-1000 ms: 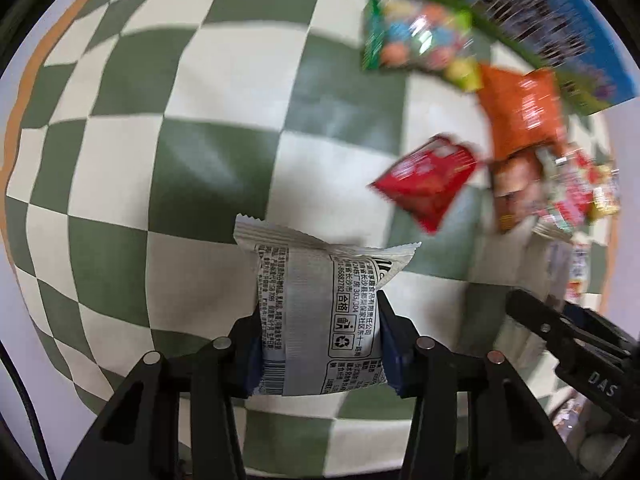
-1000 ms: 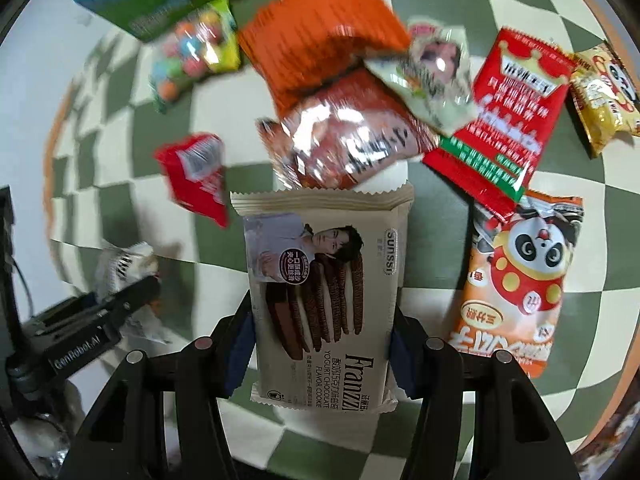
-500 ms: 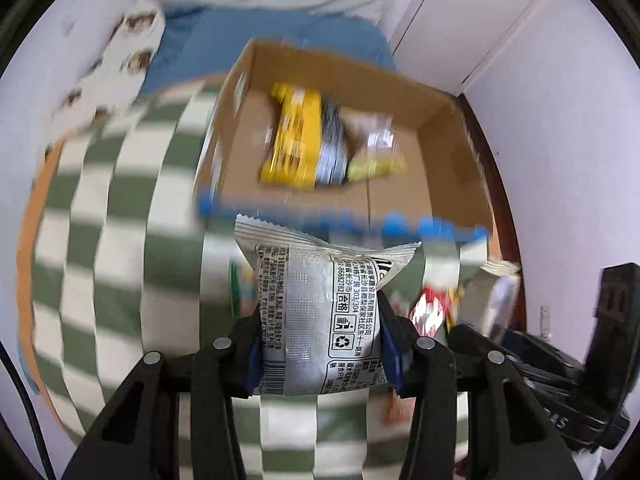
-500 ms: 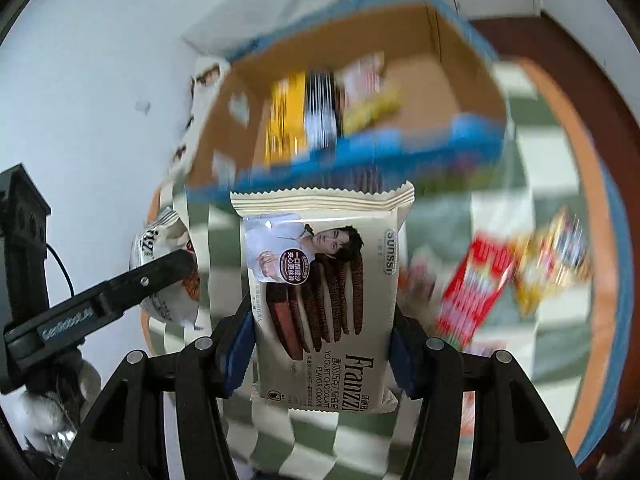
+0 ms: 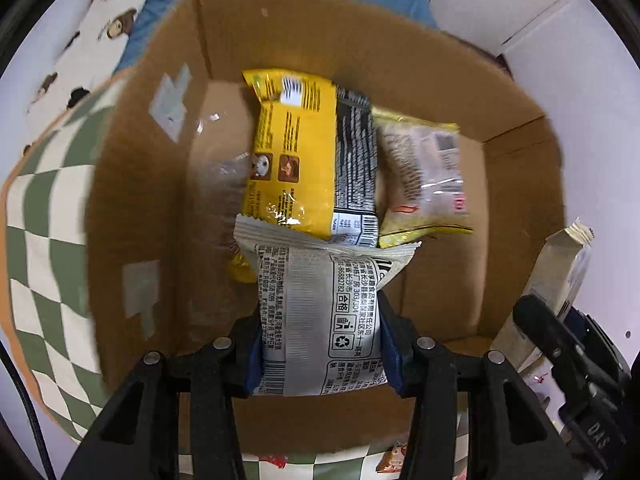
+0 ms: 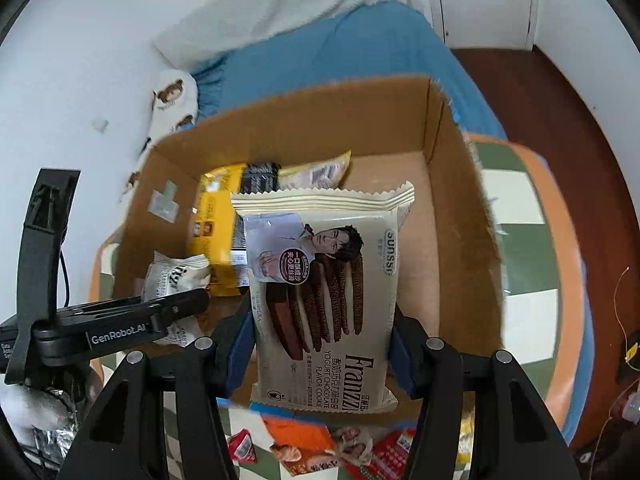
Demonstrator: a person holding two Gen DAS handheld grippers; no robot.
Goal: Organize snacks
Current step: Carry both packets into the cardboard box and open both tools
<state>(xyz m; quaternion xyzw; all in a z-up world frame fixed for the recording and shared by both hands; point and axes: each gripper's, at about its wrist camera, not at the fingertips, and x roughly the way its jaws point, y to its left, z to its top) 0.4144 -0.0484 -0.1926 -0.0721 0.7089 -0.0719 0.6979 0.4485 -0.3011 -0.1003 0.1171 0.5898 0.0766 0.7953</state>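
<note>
Cardboard box (image 5: 132, 208): it stood open on the checked cloth (image 5: 36, 232), against the cloth's far edge, and served as the place for the snacks.
Already in the box: a yellow packet (image 5: 292, 152) lay on the floor of the box toward its far wall, a black packet (image 5: 356, 160) showed from under its right edge, and a pale packet with yellow edges (image 5: 424, 176) lay just beside that, nearer the right wall. By my judgement those three were done.
Cookie pack (image 6: 324, 300): the right gripper (image 6: 322, 354) held it by its two long sides, jaws closed on it, above the box's near wall and not yet inside.
Grey-and-white packet (image 5: 320, 320): the left gripper (image 5: 318, 354) was clamped on it, above the box near the front-left corner, also unreleased.
Left on the cloth: an orange packet (image 6: 296, 432), a small red packet (image 6: 242, 446) and a red-and-green packet (image 6: 394, 452) lay by the box's near wall; more may have been out of view.
Progress: roughly partway; two packets were about to go in, several remained.
</note>
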